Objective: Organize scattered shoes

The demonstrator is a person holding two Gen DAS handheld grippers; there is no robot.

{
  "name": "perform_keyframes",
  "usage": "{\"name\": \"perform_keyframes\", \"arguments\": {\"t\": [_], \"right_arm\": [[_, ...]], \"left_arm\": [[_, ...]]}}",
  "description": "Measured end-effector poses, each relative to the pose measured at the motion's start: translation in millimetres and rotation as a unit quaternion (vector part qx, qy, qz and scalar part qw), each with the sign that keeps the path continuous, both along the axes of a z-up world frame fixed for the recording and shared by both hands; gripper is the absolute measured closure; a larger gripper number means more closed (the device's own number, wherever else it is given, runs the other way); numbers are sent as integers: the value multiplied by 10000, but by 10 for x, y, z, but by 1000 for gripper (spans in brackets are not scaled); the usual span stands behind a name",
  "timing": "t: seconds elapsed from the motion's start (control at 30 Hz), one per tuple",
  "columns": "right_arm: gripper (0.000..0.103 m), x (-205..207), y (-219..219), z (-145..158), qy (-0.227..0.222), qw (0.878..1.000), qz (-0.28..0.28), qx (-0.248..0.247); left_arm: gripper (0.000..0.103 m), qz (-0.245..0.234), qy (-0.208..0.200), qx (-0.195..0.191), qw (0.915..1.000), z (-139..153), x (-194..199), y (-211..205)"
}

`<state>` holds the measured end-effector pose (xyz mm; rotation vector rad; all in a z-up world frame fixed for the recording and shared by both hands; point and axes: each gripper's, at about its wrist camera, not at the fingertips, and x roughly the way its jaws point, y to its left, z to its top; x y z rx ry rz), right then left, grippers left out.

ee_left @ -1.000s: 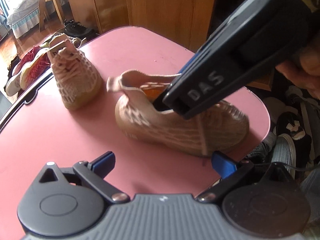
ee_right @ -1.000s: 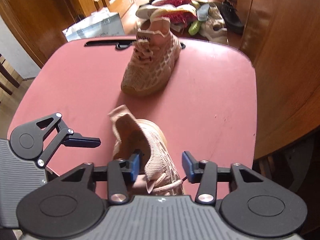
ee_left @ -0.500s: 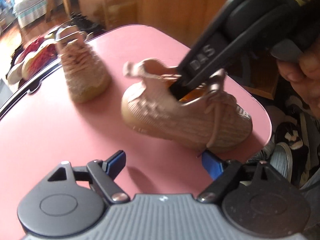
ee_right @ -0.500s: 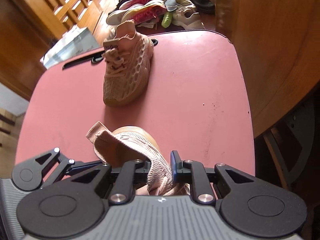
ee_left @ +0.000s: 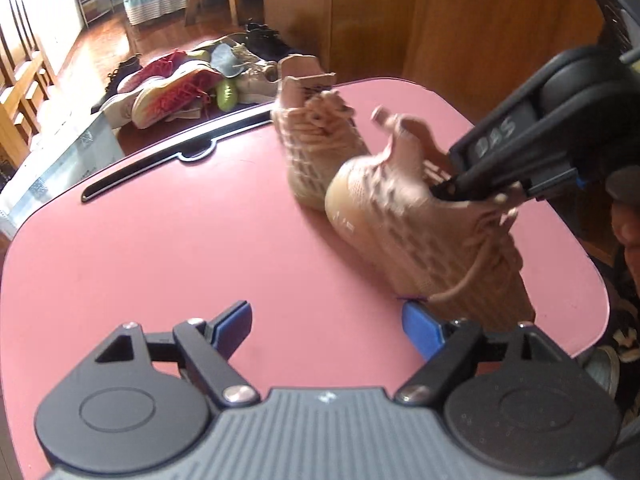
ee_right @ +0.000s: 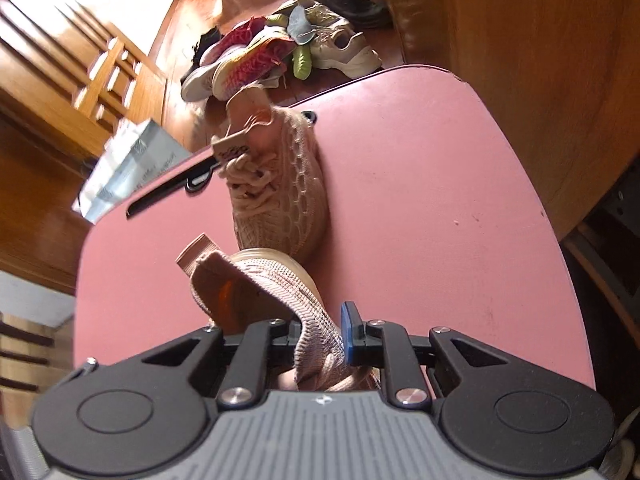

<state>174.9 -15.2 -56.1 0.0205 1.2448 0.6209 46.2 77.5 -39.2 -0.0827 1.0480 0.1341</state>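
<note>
- Here, right gripper (ee_right: 320, 340) clamped on collar of near pink sneaker (ee_left: 420, 224) (orange lining inside), on pink table (ee_left: 160, 248).
- Touching second pink sneaker (ee_left: 316, 148) beyond.
- Left gripper (ee_left: 326, 328) wide open, empty.
- Heaped on floor: shoe pile (ee_left: 180, 88).

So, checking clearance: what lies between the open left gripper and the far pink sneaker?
Only bare pink tabletop between left gripper and far pink sneaker, in the left wrist view.

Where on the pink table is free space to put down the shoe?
The pink table is bare between the black slot and the left tongs, and right of the standing shoe up to the wooden wall. It is crowded where the held shoe nearly touches that shoe.
</note>
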Motion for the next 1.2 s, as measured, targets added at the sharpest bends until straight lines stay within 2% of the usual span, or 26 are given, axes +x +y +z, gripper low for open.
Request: {"name": "perform_keyframes", "arguments": {"t": [0.03,0.1,0.17,0.3,0.43,0.57,0.67,0.87,0.97,1.03,1.07,1.2], "right_arm": [[82,-28,49,15,-125,9998,134,-77],[71,-88,136,81,-433,9979,443,-190],[65,-130,135,203,-704,9949,704,-140],[64,-164,4,324,-795,9912,1057,-48],[64,-224,-131,364,-926,9852,1434,-131],[64,-220,-205,358,-889,9846,1504,-67],[64,-209,-196,335,-888,9842,1530,-54],[64,-136,-130,233,-742,9856,1518,-45],[65,-124,-88,189,-735,9848,1571,-86],[74,-109,-64,156,-661,9852,1578,-85],[83,-104,-56,144,-626,9855,1573,-81],[86,-85,-75,137,-490,9876,1493,-2]], "left_arm": [[18,65,-3,15,10000,7,5,37],[16,51,-51,-75,9999,60,-31,44],[11,-20,-116,-213,9997,130,-84,25],[5,-256,-268,-277,9989,226,-160,-139],[0,-411,-270,-371,9981,184,-213,-390],[0,-484,-225,-346,9980,8,-157,-592],[0,-523,-200,-171,9983,-113,-101,-743],[0,-413,-201,-33,9989,-260,-57,-840],[0,-321,-259,-8,9992,-273,-27,-815],[0,-262,-254,-86,9993,-280,-13,-784],[0,-239,-242,-141,9993,-284,-7,-768],[18,-224,-216,-514,9982,-276,-20,-712]]}}
